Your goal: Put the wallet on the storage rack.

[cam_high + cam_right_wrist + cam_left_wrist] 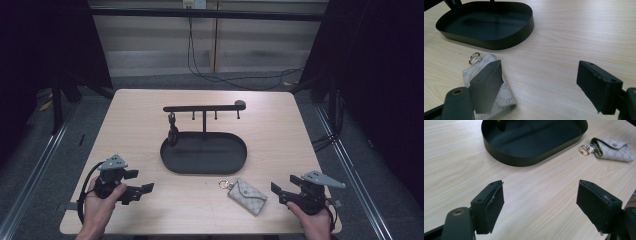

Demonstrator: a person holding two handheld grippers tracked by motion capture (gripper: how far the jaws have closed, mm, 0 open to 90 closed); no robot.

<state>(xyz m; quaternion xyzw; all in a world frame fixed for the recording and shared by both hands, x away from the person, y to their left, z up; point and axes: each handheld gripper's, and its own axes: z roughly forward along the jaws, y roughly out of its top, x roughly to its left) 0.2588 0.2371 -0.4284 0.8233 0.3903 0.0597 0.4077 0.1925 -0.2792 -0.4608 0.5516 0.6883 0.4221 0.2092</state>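
Note:
A grey patterned key pouch (248, 196) with a gold ring (223, 184) lies flat on the table, in front of a black oval tray (200, 172). A T-shaped hook stand (202, 107) rises from the tray, with a small dark item (172, 132) hanging at its left end. My left gripper (142, 181) is open at the front left, and nothing sits between its jaws (540, 195). My right gripper (284, 186) is open just right of the pouch. In the right gripper view (539, 75) its left jaw overlaps the pouch (506, 92), and the gap holds bare table.
The left gripper view takes in the tray wall (524, 161), with the pouch (615, 150) and its ring (584, 149) at upper right. The tray (499, 45) has nothing on its floor. Cables lie on the floor beyond the table's far edge (240, 80).

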